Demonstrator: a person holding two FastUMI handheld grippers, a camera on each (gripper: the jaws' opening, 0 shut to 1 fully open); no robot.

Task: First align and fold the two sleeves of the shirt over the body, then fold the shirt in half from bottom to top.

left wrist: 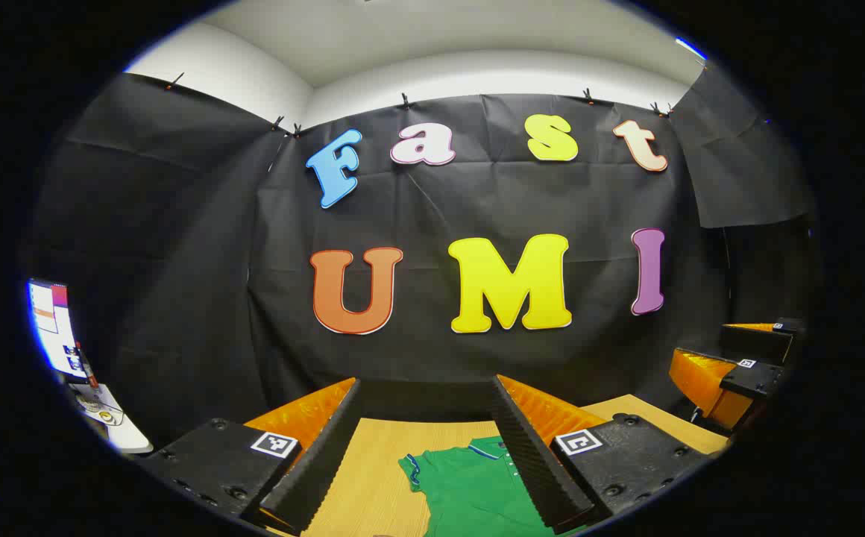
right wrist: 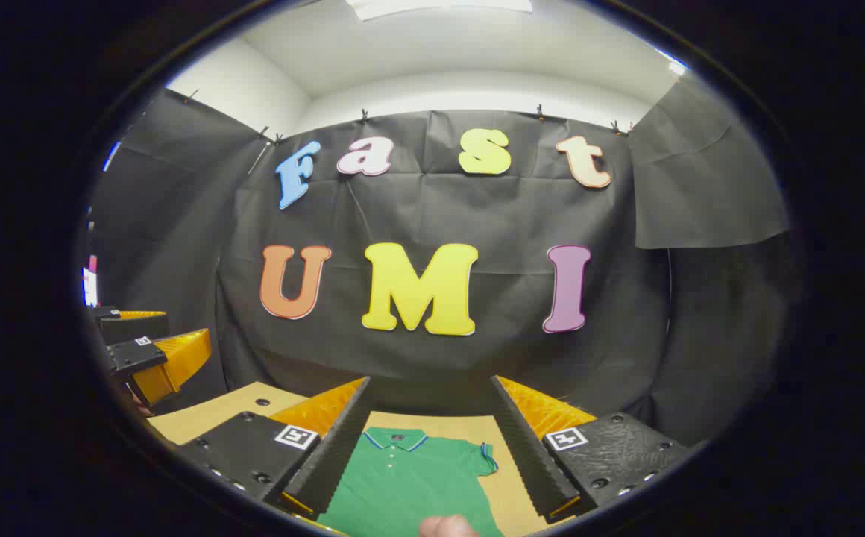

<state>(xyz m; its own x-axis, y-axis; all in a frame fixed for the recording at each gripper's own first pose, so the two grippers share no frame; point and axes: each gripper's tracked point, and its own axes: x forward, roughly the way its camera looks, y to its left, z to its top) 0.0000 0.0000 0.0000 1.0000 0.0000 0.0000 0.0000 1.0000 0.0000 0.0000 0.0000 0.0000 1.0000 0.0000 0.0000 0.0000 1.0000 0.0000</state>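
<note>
A green polo shirt [left wrist: 470, 488] with a blue-trimmed collar lies flat on the wooden table [left wrist: 373, 462], collar toward the far wall. In the left gripper view my left gripper [left wrist: 426, 382] hovers open above it; one short sleeve shows between the fingers, and the finger on the right of the view hides part of the shirt's body. In the right gripper view my right gripper [right wrist: 429, 382] also stands open over the shirt [right wrist: 410, 485], where the collar and the other sleeve show. Nothing sits between either pair of fingers. Each gripper shows beside the other: right gripper [left wrist: 701, 341], left gripper [right wrist: 186, 324].
A lit screen [left wrist: 52, 328] and a small white stand [left wrist: 115, 429] sit off the table's left side. A person's fingertip [right wrist: 447, 526] shows at the near edge over the shirt. The table [right wrist: 209, 414] ends close to the black cloth wall.
</note>
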